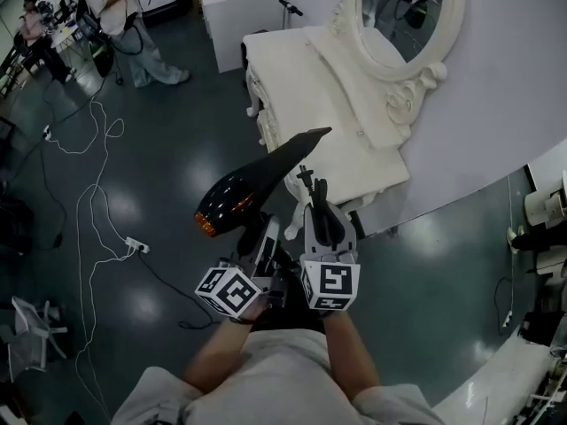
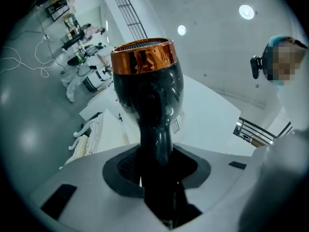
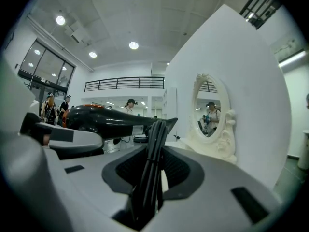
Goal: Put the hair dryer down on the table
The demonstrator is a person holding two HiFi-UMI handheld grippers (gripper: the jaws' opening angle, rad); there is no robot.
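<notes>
Dryer (image 1: 257, 180): handle clamped in left gripper (image 2: 157, 178); folded cord (image 3: 152, 153) clamped in right gripper (image 3: 149, 182). Held over floor, barrel axis toward table (image 1: 292, 69) ahead; right gripper nearer.

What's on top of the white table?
A mirror stands at the back of the table; nothing else shows on the open part. The hair dryer and the right gripper with the cord cover its near edge, so that bit is hidden.
</notes>
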